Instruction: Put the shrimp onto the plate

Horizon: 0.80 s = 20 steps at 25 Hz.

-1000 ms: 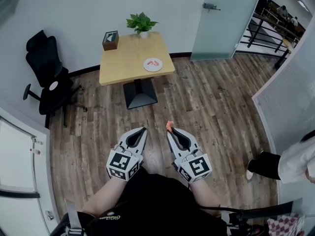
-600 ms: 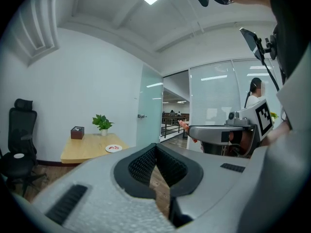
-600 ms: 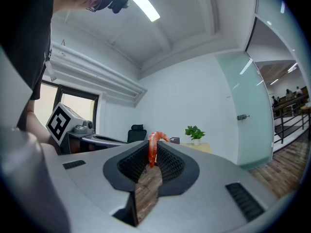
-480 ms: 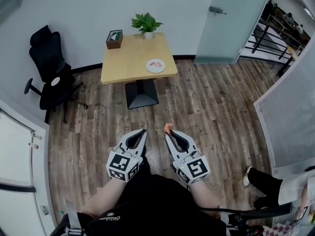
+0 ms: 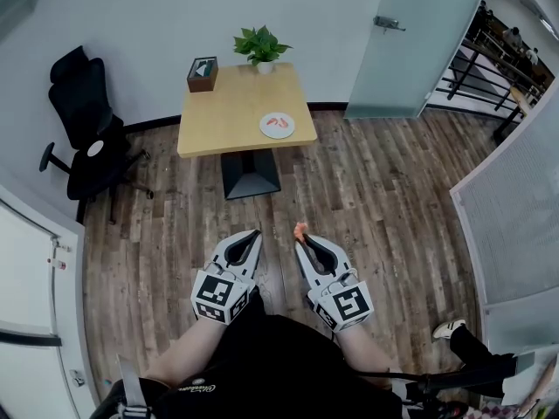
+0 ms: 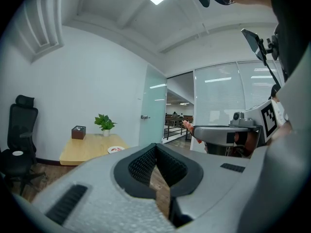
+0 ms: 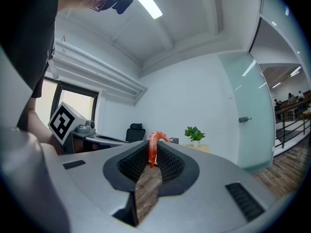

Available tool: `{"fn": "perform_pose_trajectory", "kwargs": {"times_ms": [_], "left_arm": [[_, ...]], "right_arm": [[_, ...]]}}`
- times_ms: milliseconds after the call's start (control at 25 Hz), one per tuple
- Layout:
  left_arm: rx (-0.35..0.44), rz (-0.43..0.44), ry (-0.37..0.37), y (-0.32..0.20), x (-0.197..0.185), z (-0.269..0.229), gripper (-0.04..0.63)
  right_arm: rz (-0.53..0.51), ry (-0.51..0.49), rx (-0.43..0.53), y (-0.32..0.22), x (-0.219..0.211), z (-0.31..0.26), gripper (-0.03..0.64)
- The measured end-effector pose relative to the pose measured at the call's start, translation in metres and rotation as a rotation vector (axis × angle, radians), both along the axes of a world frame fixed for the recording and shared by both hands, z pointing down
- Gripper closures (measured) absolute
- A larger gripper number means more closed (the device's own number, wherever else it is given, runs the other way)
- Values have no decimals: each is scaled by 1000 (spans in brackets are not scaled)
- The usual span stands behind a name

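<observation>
No words, numbers or brand names can be read. Only black-and-white square markers are seen on the cube (image 5: pixel 218 295) of the left gripper (image 5: pixel 254 232) and the cube (image 5: pixel 348 304) of the right gripper (image 5: pixel 301 236). White lettering (image 5: pixel 194 388) on the dark garment (image 5: pixel 279 365) is too small to be made out.

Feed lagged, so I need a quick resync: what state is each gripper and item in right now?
Right gripper: shut on the shrimp.
Shrimp: pinched upright at the jaw tips, in the air, far from the table.
Left gripper: shut, empty.
Plate: on the table, already holding red-orange food.
Potted plant: upright at the table's far edge.
Glass door: looks closed.
</observation>
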State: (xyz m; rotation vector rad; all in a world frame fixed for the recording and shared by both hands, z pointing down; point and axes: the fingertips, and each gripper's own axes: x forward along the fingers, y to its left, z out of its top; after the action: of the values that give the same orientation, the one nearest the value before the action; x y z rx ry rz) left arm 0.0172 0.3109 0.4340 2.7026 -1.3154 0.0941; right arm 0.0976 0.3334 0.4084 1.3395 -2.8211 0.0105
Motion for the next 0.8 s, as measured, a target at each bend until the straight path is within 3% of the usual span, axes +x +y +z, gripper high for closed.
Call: {"fn": "perform_pose_trajectory", "kwargs": {"times_ms": [800], "left_arm": [[-27,61,28,-176,-50,-11,592]], "right_arm": [[50,41,-50,-169,-54,-11,566]]}}
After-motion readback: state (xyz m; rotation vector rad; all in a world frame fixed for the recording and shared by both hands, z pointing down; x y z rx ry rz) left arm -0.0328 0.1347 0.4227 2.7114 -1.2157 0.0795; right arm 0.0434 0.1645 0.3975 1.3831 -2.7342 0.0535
